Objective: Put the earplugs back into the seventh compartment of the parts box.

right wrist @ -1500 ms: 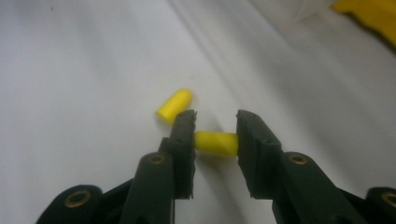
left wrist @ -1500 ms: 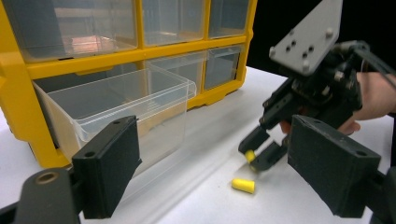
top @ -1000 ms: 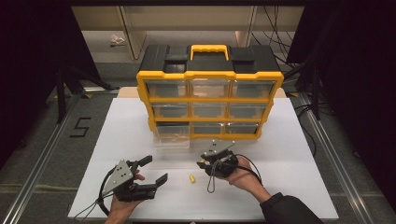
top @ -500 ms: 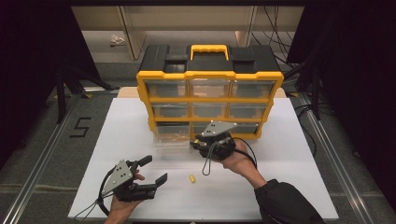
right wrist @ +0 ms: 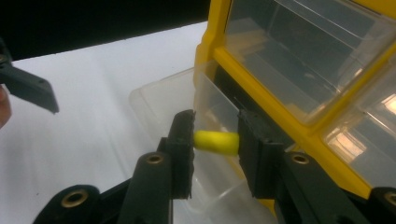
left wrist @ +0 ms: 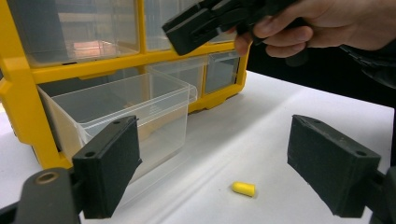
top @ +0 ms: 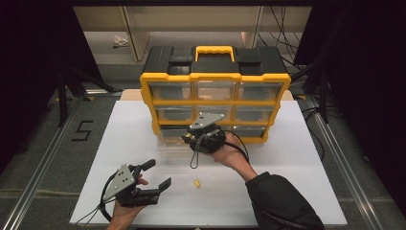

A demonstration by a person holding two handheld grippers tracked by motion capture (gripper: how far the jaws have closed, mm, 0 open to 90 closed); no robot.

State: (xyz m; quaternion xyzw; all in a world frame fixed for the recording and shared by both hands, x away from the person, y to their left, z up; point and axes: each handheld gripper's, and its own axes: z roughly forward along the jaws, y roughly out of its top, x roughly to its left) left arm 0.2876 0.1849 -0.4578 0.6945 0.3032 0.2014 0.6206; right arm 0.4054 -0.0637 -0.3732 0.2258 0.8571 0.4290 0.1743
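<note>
A yellow and black drawer organizer (top: 215,76) stands at the back of the white table. Its bottom-left clear drawer (left wrist: 126,105) is pulled out. My right gripper (right wrist: 215,142) is shut on a yellow earplug (right wrist: 217,142) and hangs over that open drawer (right wrist: 163,100); in the high view the right gripper (top: 187,139) sits in front of the organizer's lower rows. A second yellow earplug (left wrist: 243,188) lies loose on the table (top: 197,183). My left gripper (top: 160,175) rests near the front left, open, with the loose earplug between and beyond its jaws.
The white table top (top: 297,167) ends close behind the organizer and at the front edge near the person's arms. A dark sleeve (top: 282,201) crosses the front right. Grey floor with a marked "5" (top: 82,130) lies to the left.
My right gripper has travelled from the table's front toward the organizer, carrying an earplug, and now hangs over the open drawer. The left gripper has stayed put.
</note>
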